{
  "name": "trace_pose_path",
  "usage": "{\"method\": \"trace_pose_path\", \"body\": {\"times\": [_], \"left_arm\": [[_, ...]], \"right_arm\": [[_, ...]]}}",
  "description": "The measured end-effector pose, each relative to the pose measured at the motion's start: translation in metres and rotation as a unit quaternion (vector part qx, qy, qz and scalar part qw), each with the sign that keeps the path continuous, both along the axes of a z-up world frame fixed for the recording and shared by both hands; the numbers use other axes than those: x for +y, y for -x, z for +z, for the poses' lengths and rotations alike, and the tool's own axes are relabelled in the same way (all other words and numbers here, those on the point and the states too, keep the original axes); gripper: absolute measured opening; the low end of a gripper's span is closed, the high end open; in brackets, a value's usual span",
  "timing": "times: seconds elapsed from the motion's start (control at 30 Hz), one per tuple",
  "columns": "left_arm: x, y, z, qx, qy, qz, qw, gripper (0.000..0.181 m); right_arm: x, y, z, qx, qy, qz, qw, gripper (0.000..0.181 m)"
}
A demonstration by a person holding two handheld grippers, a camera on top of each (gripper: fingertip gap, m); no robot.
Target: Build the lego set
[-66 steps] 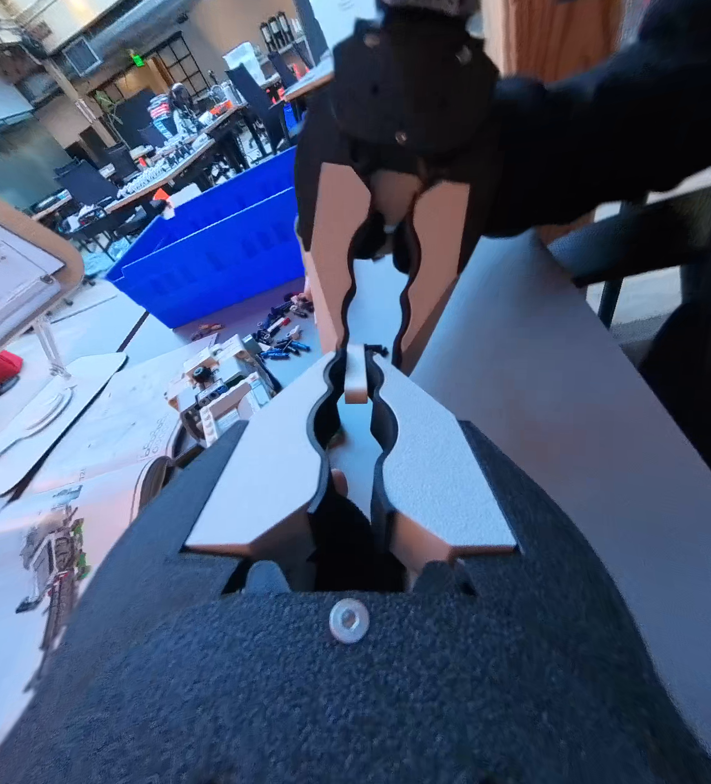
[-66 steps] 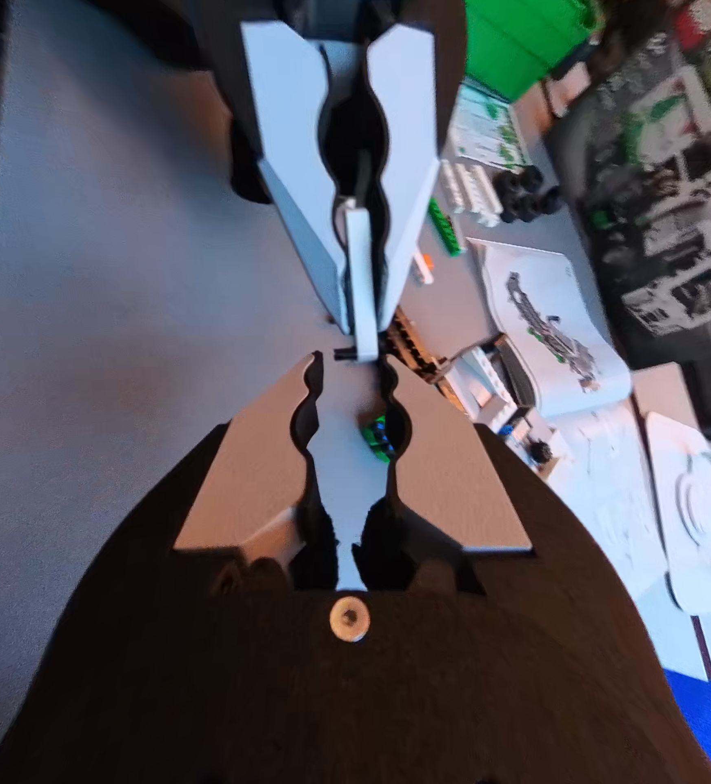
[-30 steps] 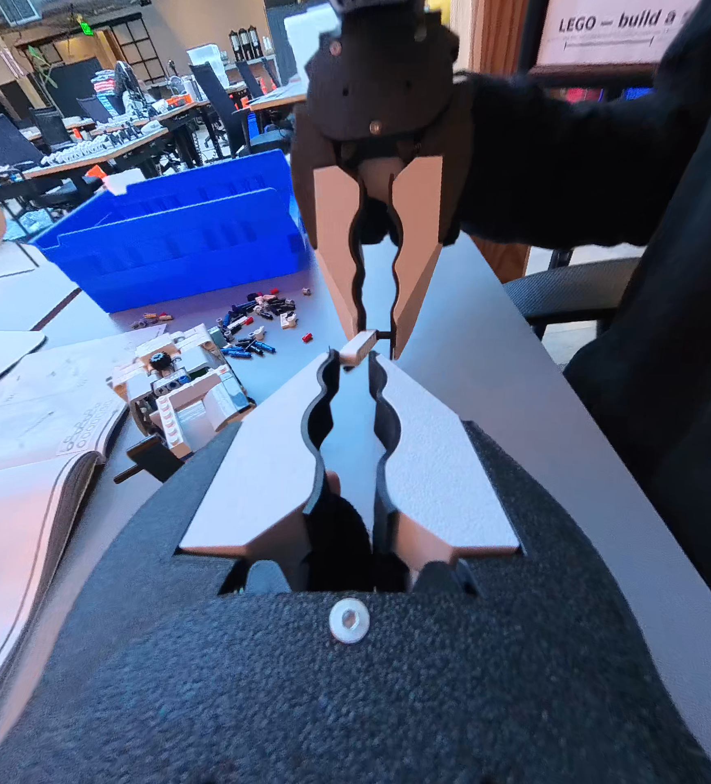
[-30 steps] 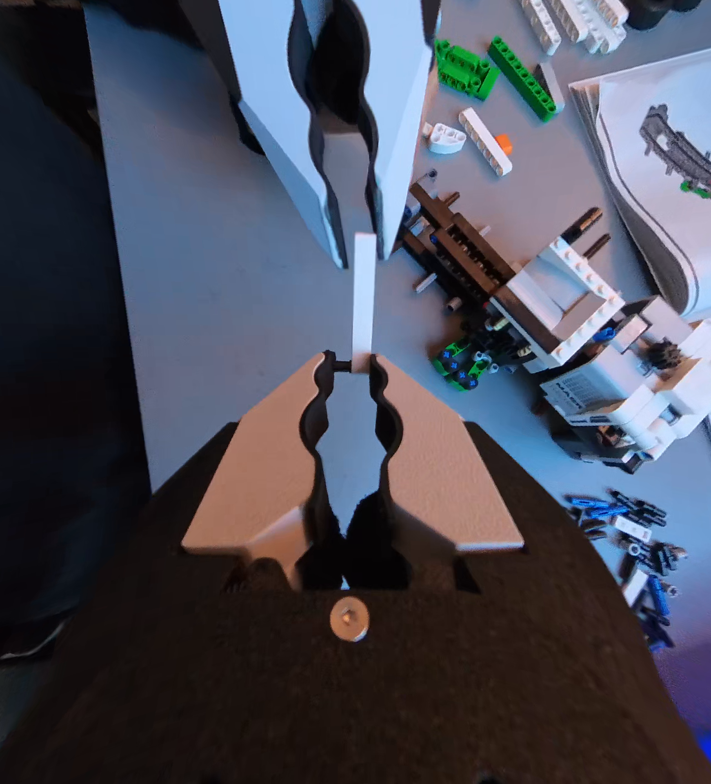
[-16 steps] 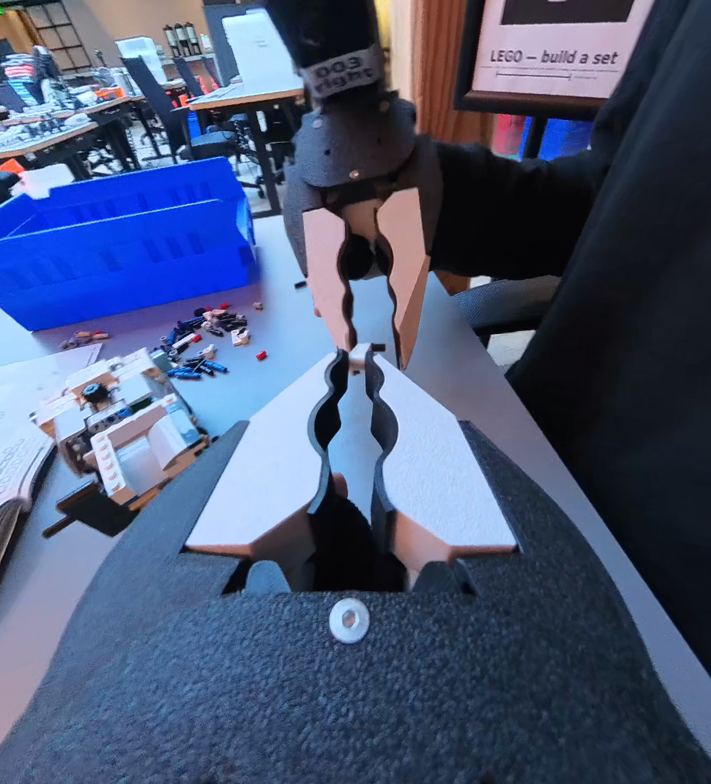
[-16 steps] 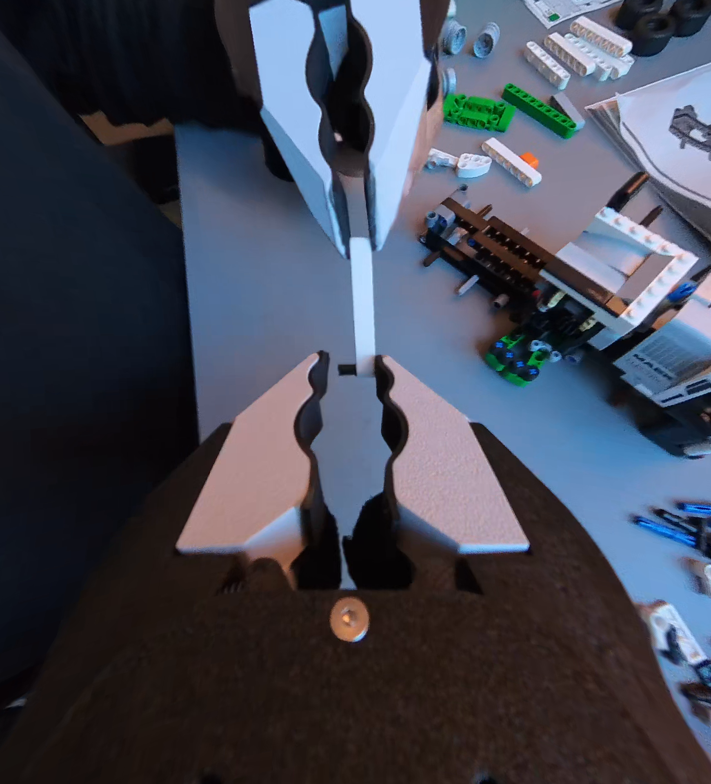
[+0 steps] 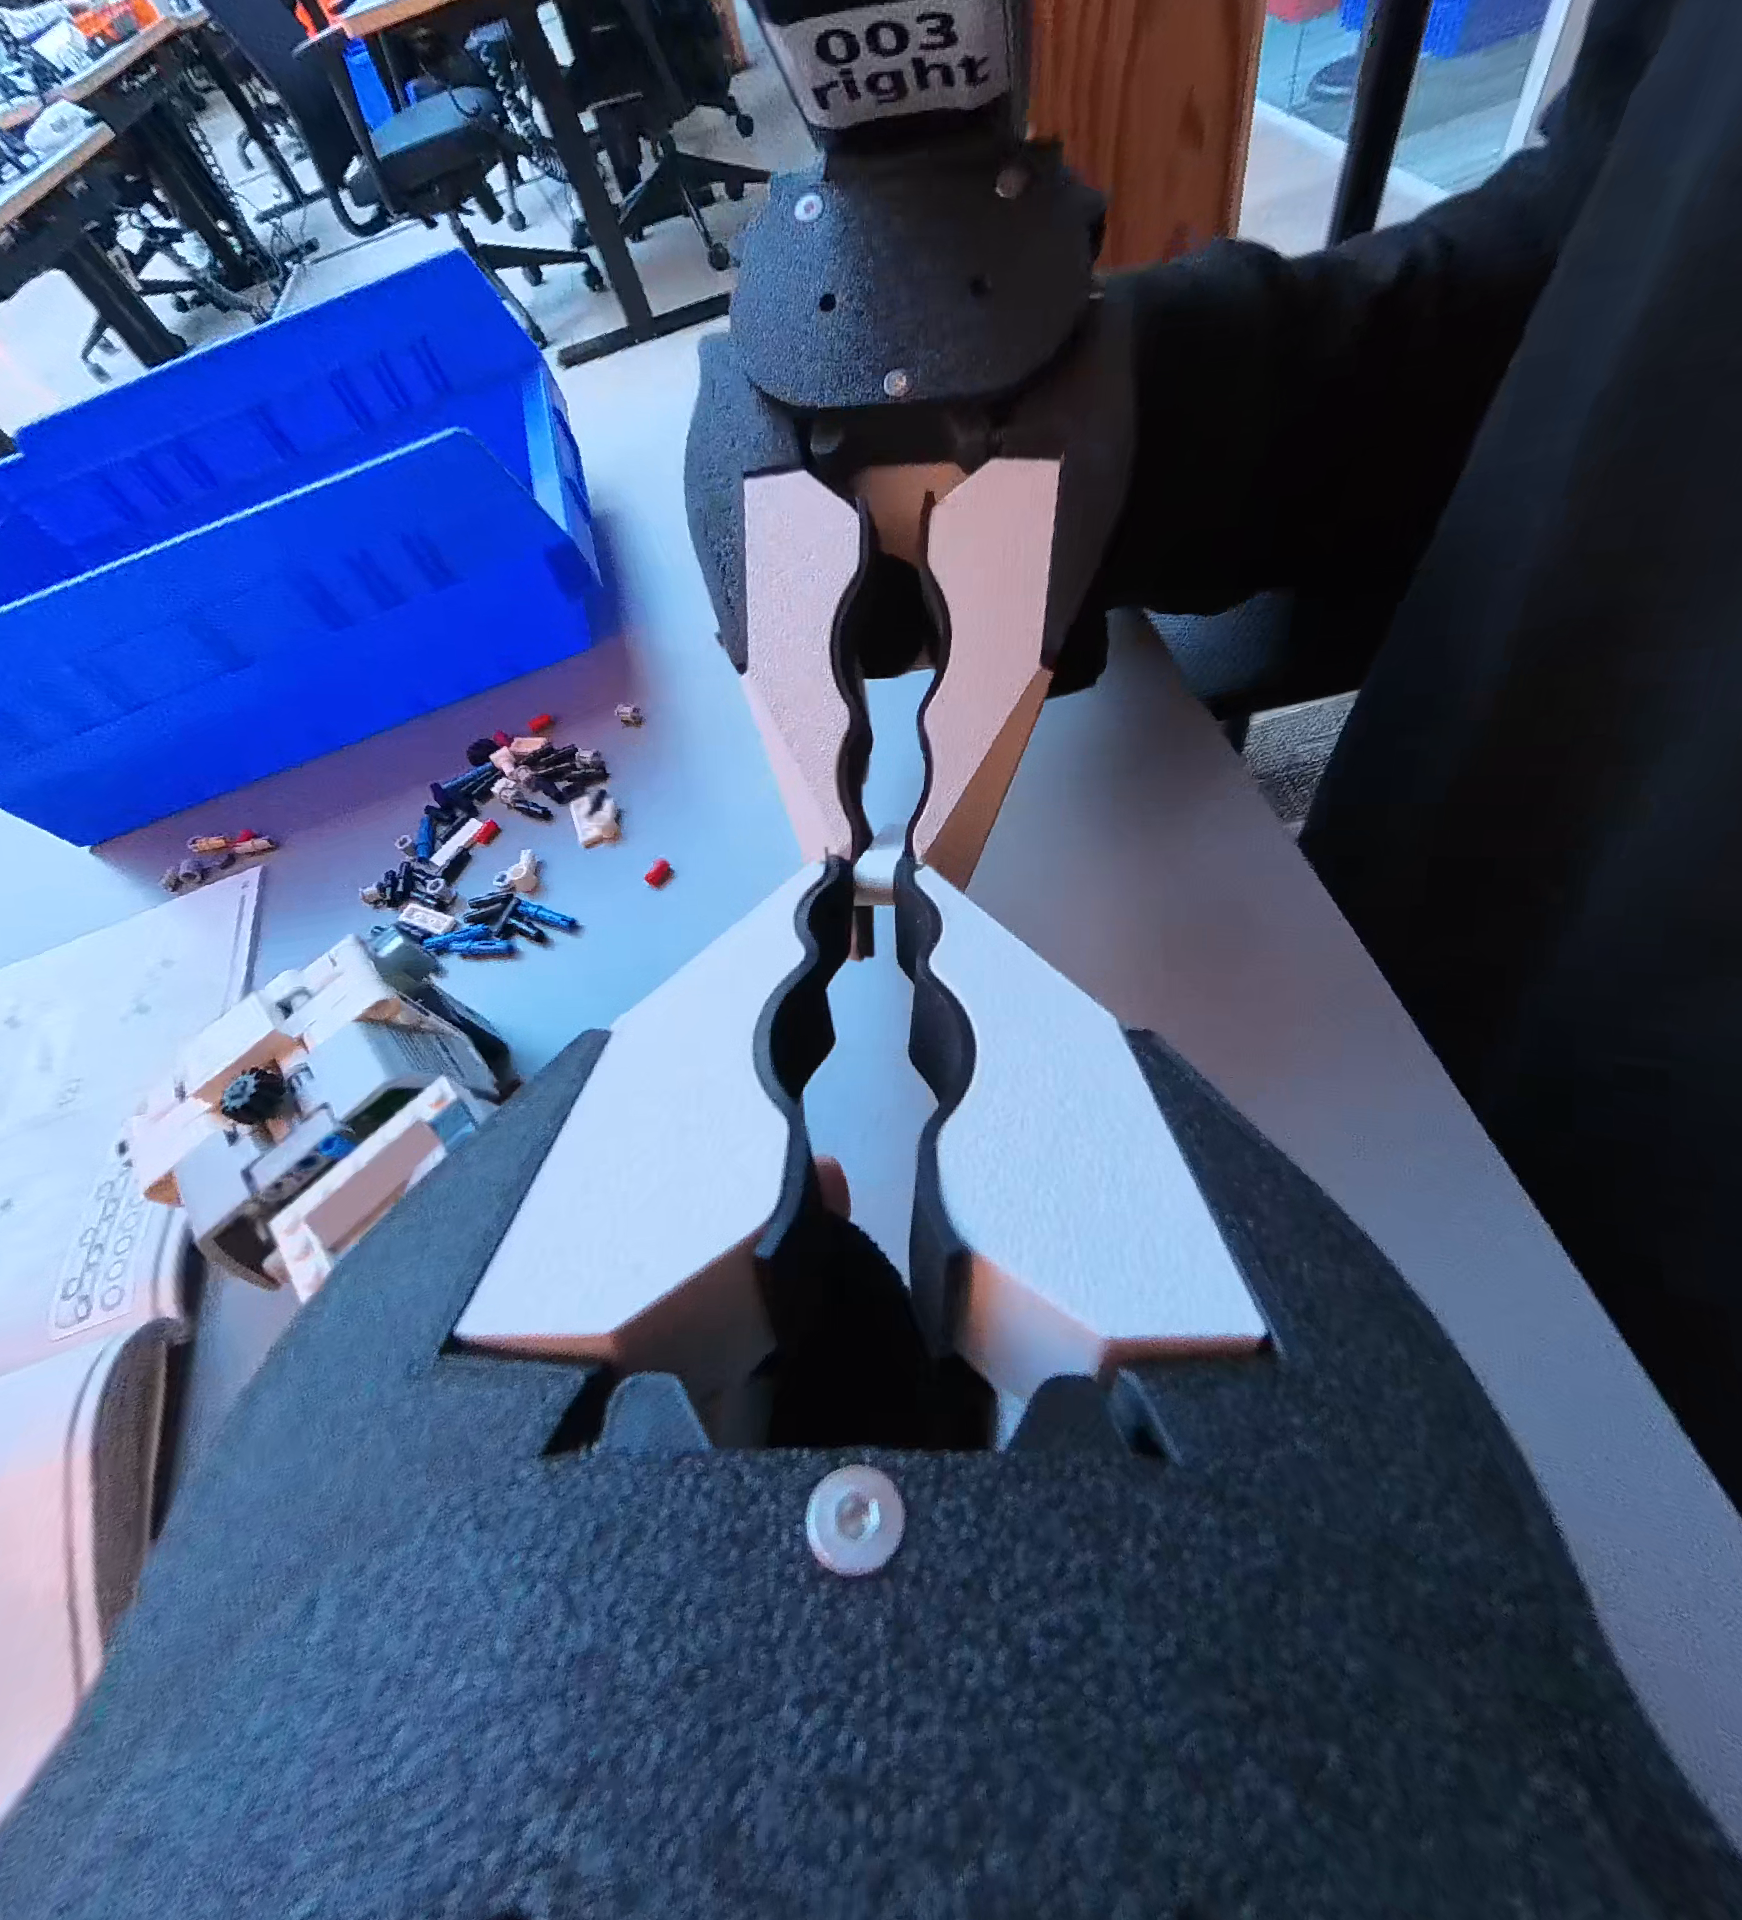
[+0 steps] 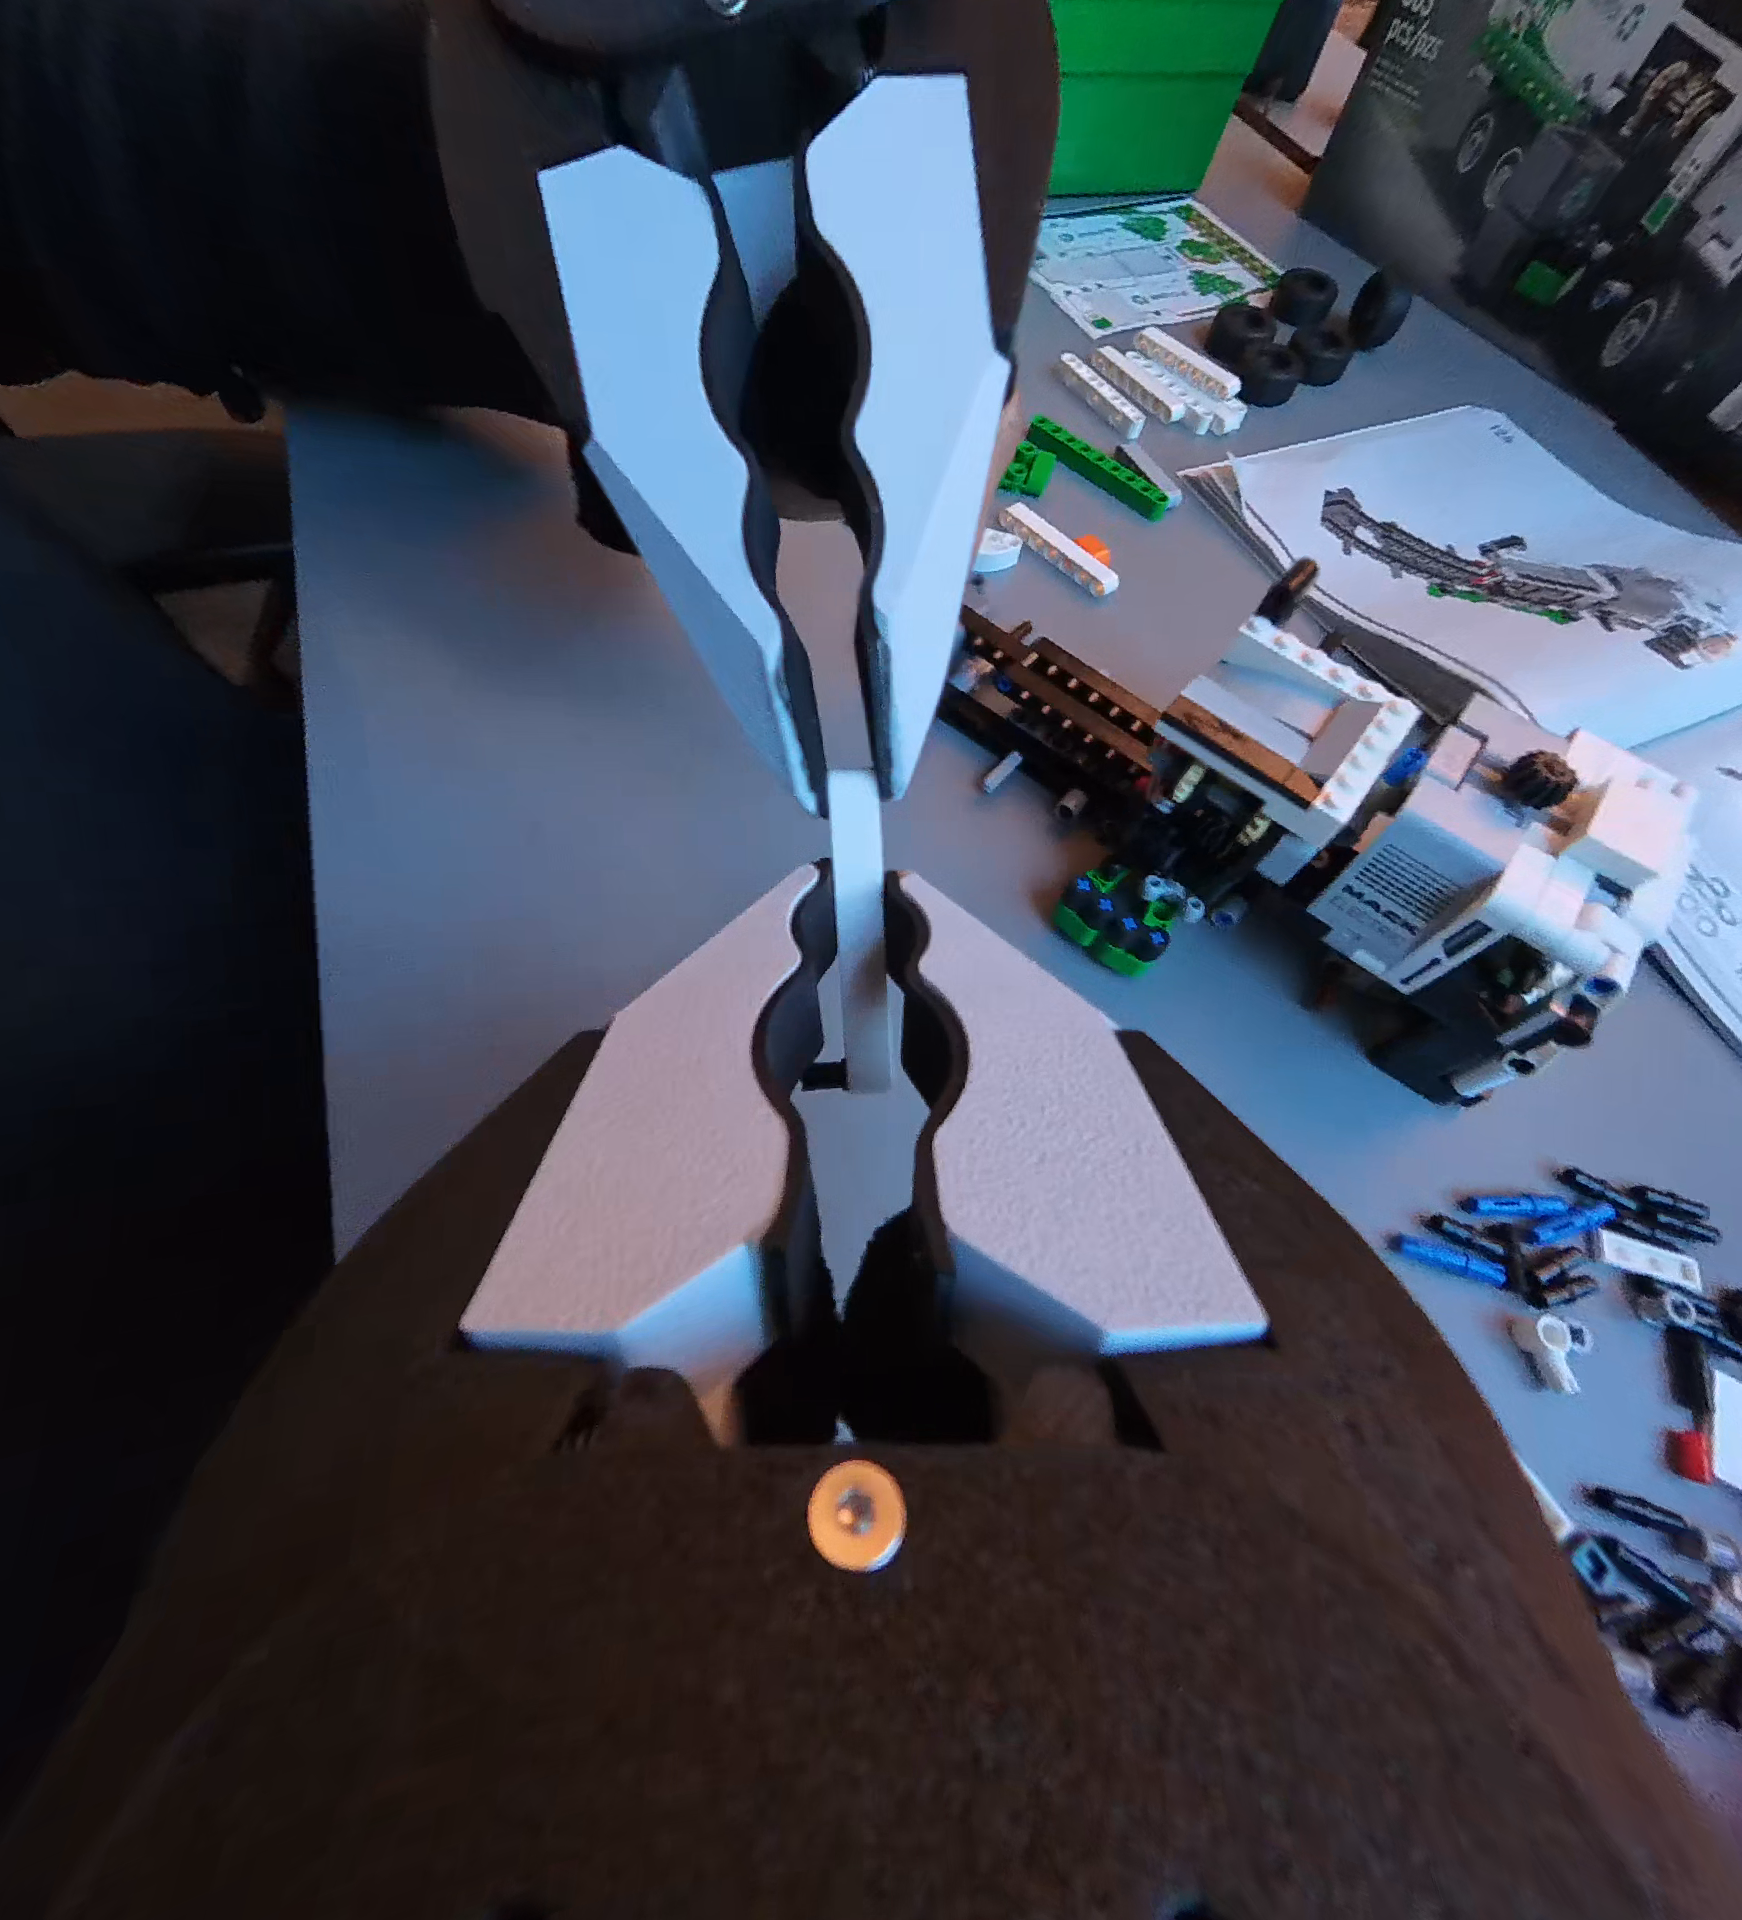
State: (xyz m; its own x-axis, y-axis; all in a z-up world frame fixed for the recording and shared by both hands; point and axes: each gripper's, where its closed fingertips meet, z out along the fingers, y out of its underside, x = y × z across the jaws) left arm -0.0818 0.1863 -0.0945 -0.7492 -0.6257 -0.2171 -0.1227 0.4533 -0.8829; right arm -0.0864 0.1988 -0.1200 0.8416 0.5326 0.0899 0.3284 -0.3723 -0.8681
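White beam (image 8: 862, 925): held above grey table (image 8: 493, 665), tip to tip between both tongs. Right gripper (image 8: 859, 883): narrow, pinching beam. Left gripper (image 7: 865, 881): narrow, clamping beam's far end. Half-built truck (image 8: 1407, 862): near, on table.

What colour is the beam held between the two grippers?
White beam, clearest in the right wrist view.

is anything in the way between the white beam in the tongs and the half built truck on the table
Nothing visible. The white beam is held above the table between the left tongs and right tongs. The stretch of table toward the truck holds only a small green piece beside the truck, low on the table.
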Motion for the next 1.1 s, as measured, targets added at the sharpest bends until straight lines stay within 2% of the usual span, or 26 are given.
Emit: {"method": "trace_pose_path", "body": {"times": [0.13,0.23,0.3,0.33,0.43,0.5,0.57,0.63,0.77,0.87,1.0,1.1], "left_arm": [[0.002,-0.016,-0.004,0.011,-0.02,0.046,0.999,0.008],[0.017,-0.025,-0.014,0.036,-0.036,0.131,0.99,0.015],[0.028,-0.028,-0.021,0.059,-0.022,0.214,0.975,0.028],[0.03,-0.027,-0.025,0.074,-0.005,0.251,0.965,0.028],[0.031,-0.023,-0.036,0.102,0.044,0.346,0.932,0.035],[0.029,-0.022,-0.044,0.116,0.052,0.38,0.916,0.037],[0.025,-0.024,-0.05,0.119,0.047,0.382,0.915,0.034],[0.019,-0.031,-0.055,0.124,0.045,0.357,0.925,0.028],[0.013,-0.047,-0.075,0.172,0.023,0.322,0.931,0.036],[0.009,-0.055,-0.085,0.181,-0.012,0.304,0.935,0.033],[0.01,-0.066,-0.086,0.188,-0.036,0.279,0.941,0.025],[0.006,-0.074,-0.083,0.192,-0.05,0.25,0.948,0.025]], "right_arm": [[-0.001,-0.015,-0.003,0.021,-0.011,-0.023,0.999,0.007],[0.001,-0.043,-0.015,0.006,-0.009,-0.085,0.996,0.007],[0.003,-0.07,-0.017,0.009,-0.022,-0.145,0.989,0.007],[0.004,-0.085,-0.014,0.013,-0.041,-0.182,0.982,0.007],[0.002,-0.117,0.004,0.075,-0.105,-0.273,0.953,0.007],[-0.002,-0.125,0.015,0.104,-0.14,-0.291,0.94,0.007],[-0.006,-0.131,0.024,0.101,-0.166,-0.299,0.934,0.007],[-0.008,-0.128,0.025,0.117,-0.169,-0.285,0.936,0.007],[-0.008,-0.124,0.02,0.117,-0.156,-0.274,0.942,0.007],[-0.008,-0.119,0.019,0.105,-0.154,-0.263,0.947,0.007],[-0.007,-0.115,0.018,0.116,-0.15,-0.25,0.95,0.007],[-0.008,-0.117,0.02,0.127,-0.151,-0.251,0.948,0.007]]}}
